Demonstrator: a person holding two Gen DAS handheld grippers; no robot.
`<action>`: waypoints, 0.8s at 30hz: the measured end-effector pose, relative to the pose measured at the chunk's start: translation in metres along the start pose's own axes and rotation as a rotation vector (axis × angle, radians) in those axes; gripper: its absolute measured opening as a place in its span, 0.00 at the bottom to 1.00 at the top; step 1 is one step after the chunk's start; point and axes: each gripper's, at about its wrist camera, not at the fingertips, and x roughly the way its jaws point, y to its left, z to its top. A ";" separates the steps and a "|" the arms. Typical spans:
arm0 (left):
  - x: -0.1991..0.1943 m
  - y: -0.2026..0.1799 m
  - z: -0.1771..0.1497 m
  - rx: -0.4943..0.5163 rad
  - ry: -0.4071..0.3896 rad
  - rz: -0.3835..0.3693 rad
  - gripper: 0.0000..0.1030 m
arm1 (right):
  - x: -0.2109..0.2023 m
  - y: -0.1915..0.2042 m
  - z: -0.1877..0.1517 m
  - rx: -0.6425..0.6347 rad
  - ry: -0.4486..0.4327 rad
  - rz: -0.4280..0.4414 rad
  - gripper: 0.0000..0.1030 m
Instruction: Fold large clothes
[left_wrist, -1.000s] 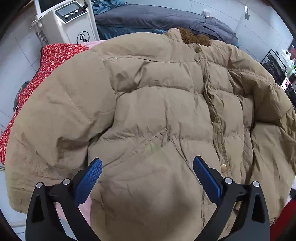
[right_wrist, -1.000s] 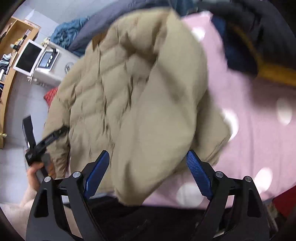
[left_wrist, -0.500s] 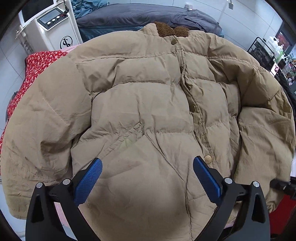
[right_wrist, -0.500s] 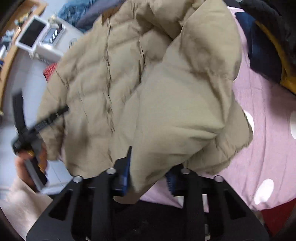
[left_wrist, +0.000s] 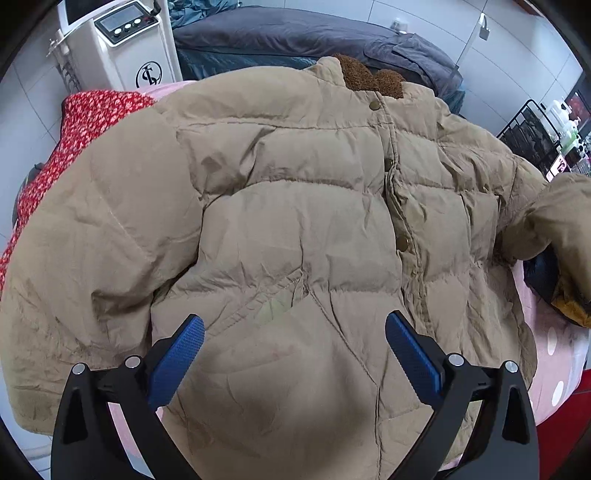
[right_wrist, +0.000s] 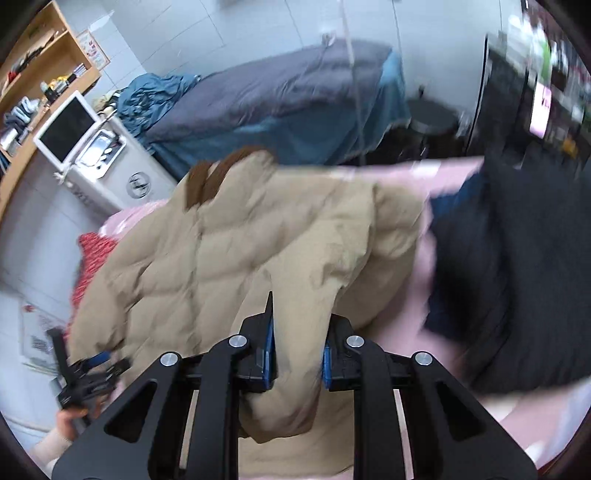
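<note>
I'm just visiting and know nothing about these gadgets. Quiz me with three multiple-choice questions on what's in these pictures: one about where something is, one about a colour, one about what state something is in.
1. Where does the red flowered cloth lie?
A. under the jacket's left edge in the left view
B. on the white machine
C. on top of the jacket's collar

2. What colour is the fuzzy collar lining of the tan puffer jacket?
A. white
B. brown
C. blue

3. What are the right tongs doing?
A. standing wide open over bare sheet
B. clamped on a jacket sleeve
C. gripping a dark garment

Answers: 1 A, the red cloth peeks out beside the jacket. 2 B, the fleece shows brown. 3 B, tan fabric is pinched between the blue pads, whose jaws have just been closing.
</note>
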 end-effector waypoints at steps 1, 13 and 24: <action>0.000 0.001 0.001 0.003 -0.004 0.001 0.94 | -0.002 -0.008 0.021 -0.014 -0.005 -0.036 0.19; -0.022 0.056 0.023 -0.068 -0.075 0.107 0.94 | 0.016 -0.170 0.111 0.119 0.108 -0.307 0.24; -0.027 0.101 0.020 -0.225 -0.077 0.164 0.94 | -0.052 -0.231 0.013 0.598 -0.232 -0.204 0.81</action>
